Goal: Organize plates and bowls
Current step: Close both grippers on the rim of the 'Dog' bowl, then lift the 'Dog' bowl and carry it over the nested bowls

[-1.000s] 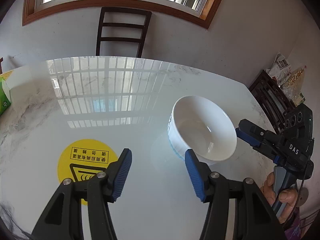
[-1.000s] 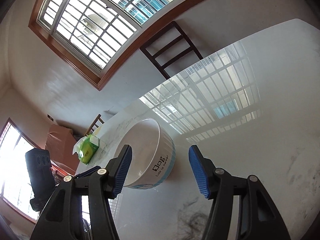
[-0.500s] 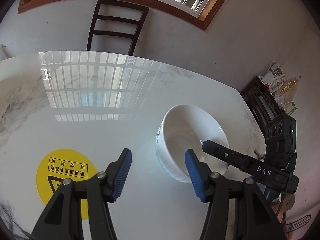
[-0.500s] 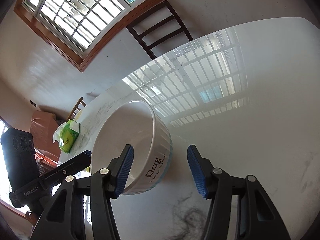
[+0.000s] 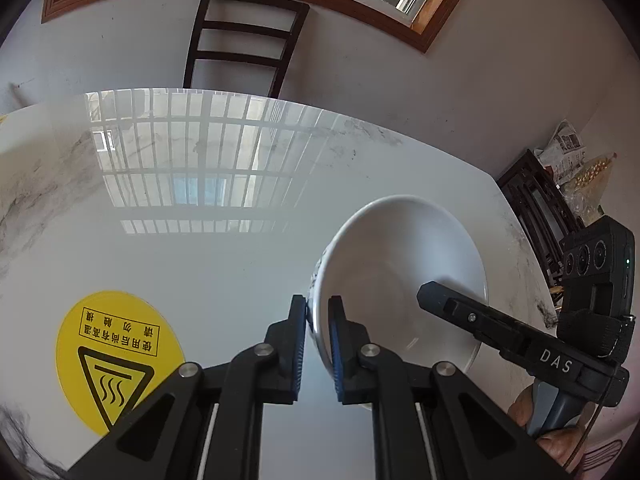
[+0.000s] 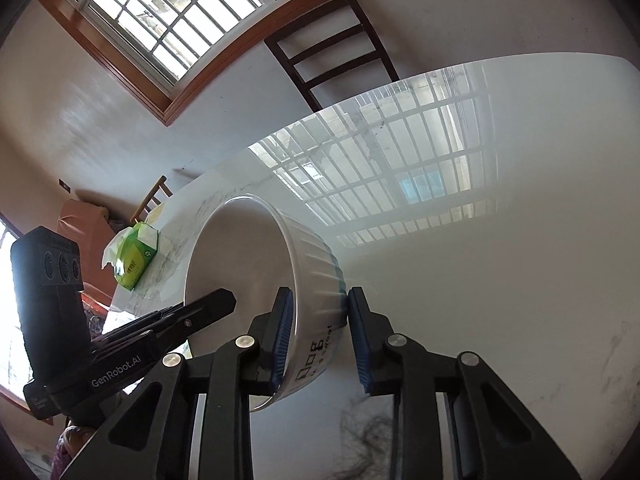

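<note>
Bowl is the reference for this report: white, ribbed outside with a blue band, standing upright on the marble table toward its right-hand end. Left of the bowl lies a yellow hot-surface sticker, well apart from it; farther left, in the right wrist view, a green tissue pack sits near the table edge. Left gripper has just been closing and now pinches the bowl's near-left rim, one pad outside the wall and one inside, the jaws almost together. Right gripper has likewise just been closing and clamps the opposite wall, pads inside and outside with only the wall between them. A second ago both sets of jaws stood wide and short of the bowl, so the change is from approach to a two-sided hold; in my judgement the bowl is ready to be lifted. No plates or other bowls show, so its destination cannot be told. A dark chair stands behind the bowl, beyond the table. Nothing stands close to the bowl.
</note>
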{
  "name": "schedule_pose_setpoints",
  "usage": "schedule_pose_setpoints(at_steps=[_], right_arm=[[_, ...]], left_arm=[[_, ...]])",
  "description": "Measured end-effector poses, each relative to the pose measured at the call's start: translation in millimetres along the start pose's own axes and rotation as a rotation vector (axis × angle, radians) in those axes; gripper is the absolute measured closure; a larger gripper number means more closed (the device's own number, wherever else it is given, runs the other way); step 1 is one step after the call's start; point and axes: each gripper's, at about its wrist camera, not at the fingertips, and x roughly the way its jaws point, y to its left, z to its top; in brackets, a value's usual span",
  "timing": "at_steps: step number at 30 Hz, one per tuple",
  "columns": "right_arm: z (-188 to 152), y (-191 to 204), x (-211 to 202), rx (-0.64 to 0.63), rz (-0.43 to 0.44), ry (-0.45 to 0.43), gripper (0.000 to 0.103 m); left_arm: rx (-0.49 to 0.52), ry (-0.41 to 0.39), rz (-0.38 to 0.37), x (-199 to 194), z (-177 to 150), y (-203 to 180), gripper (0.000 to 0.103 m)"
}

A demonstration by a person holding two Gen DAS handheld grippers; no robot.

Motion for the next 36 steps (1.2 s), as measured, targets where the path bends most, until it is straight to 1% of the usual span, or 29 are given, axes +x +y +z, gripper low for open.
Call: schedule_pose_setpoints(at_steps=[3,6,12,16,21,28,36], right_arm=[[-0.4,-2.7,-3.5,0.016,0.022,0.009,0.079],[-3.2,1.9,-8.1,0.016,0.023,0.013,0.081],[-6.2,12.7,-27.9,0.027,0.050,0.001,0.082],[-10.5,24.7,-43.4,0.020,0.059,0.022,0.083],[-25.4,39.2,-72.8,-0.020,0.051,0.044,0.082],[-64.3,59.0,-122.4,-0.068,0.054,0.049,0.082],[-107.8,72.2,-163.6,-0.084,0.053,0.062,0.082]], left_arm=[[0.014,-0.010,0.027,-9.6,-3.9,-7.0,0.092],[0.027,-0.024,0.061,-21.8,-6.4,-16.7,0.092],[0.026,-0.042,0.085,-53.6,-13.8,-31.7,0.092],[0.033,-0.055,0.092,-76.8,-26.6,-41.8,0.092],[0.060,-0.076,0.090,-108.4,-55.1,-61.0,0.092],[0.087,-0.140,0.073,-161.1,-97.7,-84.4,0.092],[0.091,-0.132,0.056,-193.9,-150.2,-97.4,0.092]])
